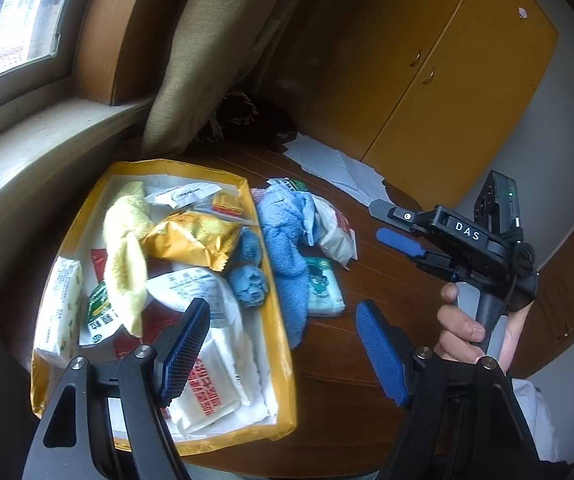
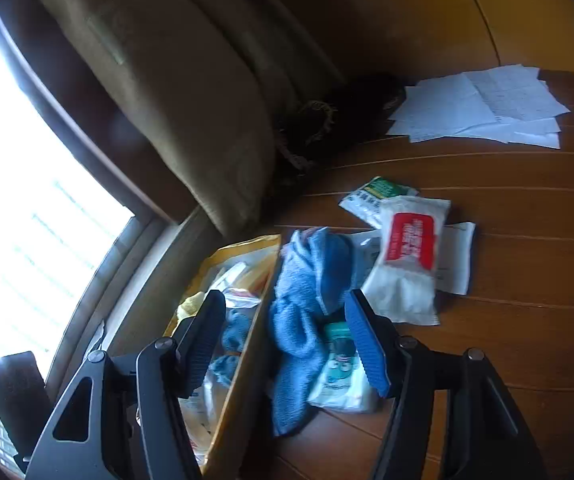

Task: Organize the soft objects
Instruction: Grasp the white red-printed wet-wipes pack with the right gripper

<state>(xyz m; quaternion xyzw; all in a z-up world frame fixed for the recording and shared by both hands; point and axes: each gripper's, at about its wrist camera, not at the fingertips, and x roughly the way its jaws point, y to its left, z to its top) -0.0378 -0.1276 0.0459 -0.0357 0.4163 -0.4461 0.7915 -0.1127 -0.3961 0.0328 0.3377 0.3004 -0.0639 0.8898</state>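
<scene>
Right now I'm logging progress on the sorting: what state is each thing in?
left gripper: open, empty
right gripper: open, empty
yellow box: open, partly filled
yellow cloth: in box
blue towel: crumpled, outside box
wipes pack: on table
cabinet: doors shut

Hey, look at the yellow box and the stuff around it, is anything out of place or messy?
Yes. A blue towel lies crumpled on the table outside the yellow box, against its wall, on top of a green tissue pack. A red-labelled wipes pack also lies loose on the table. Both grippers are open and hold nothing.
</scene>
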